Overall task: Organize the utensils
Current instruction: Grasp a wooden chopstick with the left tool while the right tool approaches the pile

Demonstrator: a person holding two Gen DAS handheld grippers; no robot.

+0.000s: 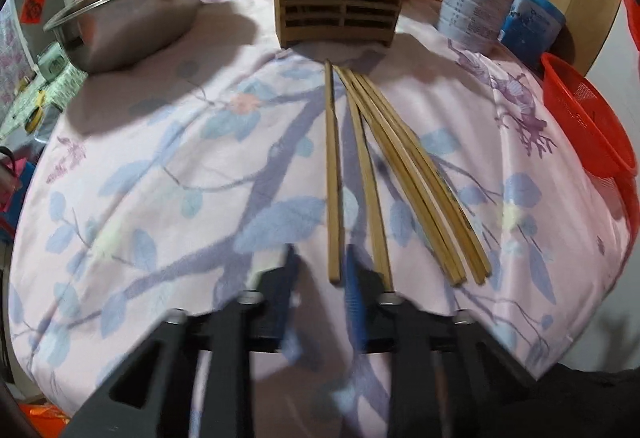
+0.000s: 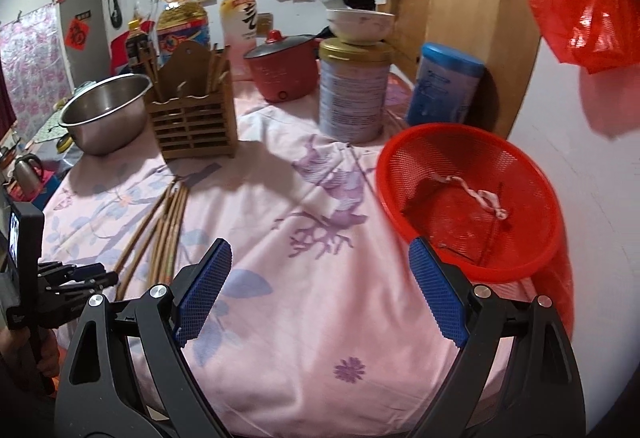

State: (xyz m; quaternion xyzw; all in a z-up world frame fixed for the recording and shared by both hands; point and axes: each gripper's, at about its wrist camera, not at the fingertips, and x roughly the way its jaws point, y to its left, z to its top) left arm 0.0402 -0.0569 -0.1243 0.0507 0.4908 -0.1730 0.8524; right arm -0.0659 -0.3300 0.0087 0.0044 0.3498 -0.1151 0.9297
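The chopsticks (image 1: 372,173) lie fanned on the table (image 1: 160,177), long axes running from the wooden holder (image 1: 340,11) at the far edge toward the left gripper (image 1: 320,270), whose partly spread, empty fingers straddle the leftmost stick's near end. The right gripper (image 2: 320,290), wide open and empty, is farther off.

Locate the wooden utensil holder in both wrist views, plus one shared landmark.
Left wrist: wooden utensil holder top centre, just beyond the far tips of the loose chopsticks.
Right wrist: wooden utensil holder upper left, right of the steel bowl.
Shared landmark: gold-lidded tin with a white bowl on top.
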